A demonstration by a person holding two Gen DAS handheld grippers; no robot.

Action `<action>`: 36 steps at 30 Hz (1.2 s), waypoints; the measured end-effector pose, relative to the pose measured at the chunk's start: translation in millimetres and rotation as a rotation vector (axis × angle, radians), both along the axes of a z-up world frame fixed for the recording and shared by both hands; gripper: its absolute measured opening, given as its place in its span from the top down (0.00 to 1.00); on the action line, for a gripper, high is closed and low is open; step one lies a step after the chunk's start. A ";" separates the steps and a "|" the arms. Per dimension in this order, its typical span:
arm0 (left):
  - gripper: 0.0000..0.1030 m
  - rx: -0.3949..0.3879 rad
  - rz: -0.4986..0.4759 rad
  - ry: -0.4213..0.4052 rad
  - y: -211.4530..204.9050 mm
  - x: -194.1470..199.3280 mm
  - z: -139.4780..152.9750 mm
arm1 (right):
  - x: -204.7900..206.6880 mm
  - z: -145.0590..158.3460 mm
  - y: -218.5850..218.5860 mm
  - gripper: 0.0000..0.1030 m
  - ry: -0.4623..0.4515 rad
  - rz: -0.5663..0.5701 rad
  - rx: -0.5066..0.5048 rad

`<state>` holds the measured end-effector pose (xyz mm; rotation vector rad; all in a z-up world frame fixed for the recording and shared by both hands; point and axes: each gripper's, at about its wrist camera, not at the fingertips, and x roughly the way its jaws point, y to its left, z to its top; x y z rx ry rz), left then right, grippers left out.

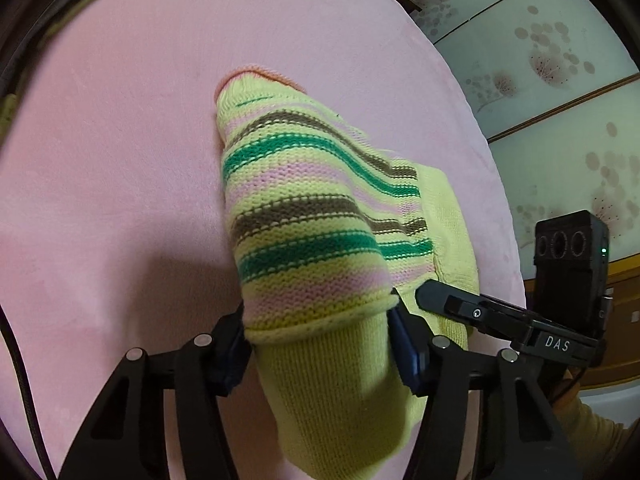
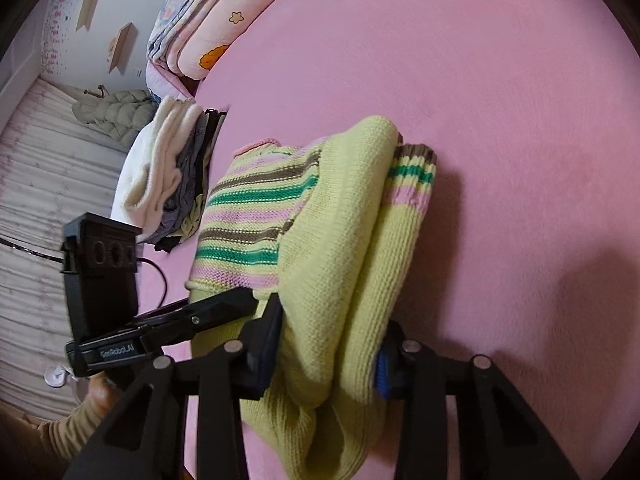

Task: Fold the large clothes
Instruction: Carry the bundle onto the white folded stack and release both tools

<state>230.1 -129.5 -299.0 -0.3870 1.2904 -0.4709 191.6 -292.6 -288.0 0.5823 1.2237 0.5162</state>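
Striped sweater [image 1: 304, 216] folded on pink bed [image 1: 120, 140] near its edge. Left gripper [image 1: 320, 344] pinches its yellow hem; right gripper [image 2: 328, 352] clamps bunched yellow folds alongside.

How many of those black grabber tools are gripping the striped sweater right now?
2. The left gripper clamps the near end of the striped sweater, and the right gripper clamps the bunched yellow part beside it. Both sit close together over the pink bed.
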 end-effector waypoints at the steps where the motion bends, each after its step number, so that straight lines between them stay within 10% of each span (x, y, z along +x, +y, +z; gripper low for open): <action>1: 0.43 0.002 0.006 0.002 -0.7 -2.9 8.5 | -2.6 7.6 1.0 0.65 -0.001 0.001 -0.005; 18: 0.43 0.096 0.125 -0.106 77.5 -95.1 234.8 | -63.2 214.6 82.5 0.65 -0.172 0.170 0.014; 29: 0.43 0.079 0.107 -0.146 171.7 -109.3 250.2 | -63.0 230.7 176.8 0.65 -0.174 0.212 0.021; 36: 0.43 0.105 0.039 -0.201 269.2 -52.8 239.8 | -20.1 225.0 257.8 0.65 -0.180 0.126 0.024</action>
